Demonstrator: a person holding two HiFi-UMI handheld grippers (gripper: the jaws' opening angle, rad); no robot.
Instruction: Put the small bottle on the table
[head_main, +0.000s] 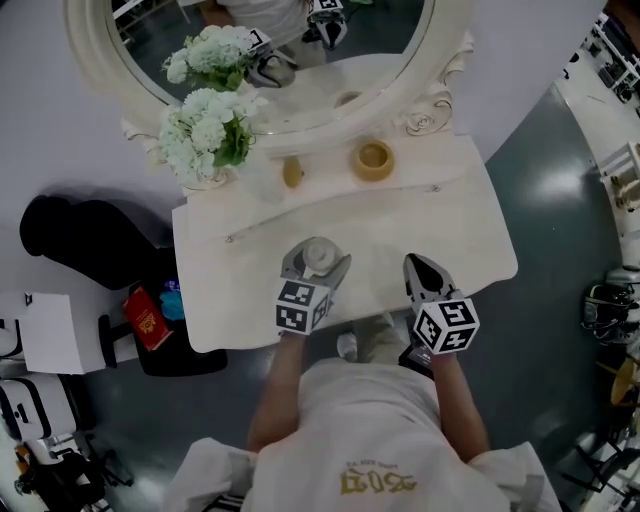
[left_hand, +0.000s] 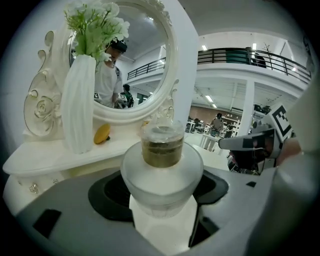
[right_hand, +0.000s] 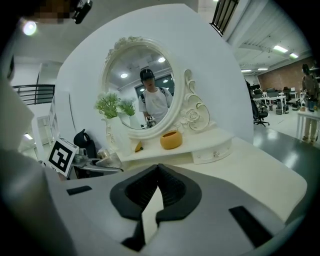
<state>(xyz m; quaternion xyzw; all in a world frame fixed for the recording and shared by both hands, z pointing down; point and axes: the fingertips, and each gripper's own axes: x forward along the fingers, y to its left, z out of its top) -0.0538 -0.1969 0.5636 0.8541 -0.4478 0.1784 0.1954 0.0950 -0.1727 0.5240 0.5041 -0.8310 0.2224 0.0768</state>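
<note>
Left gripper clamps the bottle by its wide body, out front of the mirror over the table, right gripper pinched shut and empty alongside; best move is upright, base down flat, then ease off.

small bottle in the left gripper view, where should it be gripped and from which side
Grip the small bottle by its wide frosted body, below the narrower top, coming level from the side. It stands upright, and that round body already sits squarely between the pads of the left gripper.
</note>
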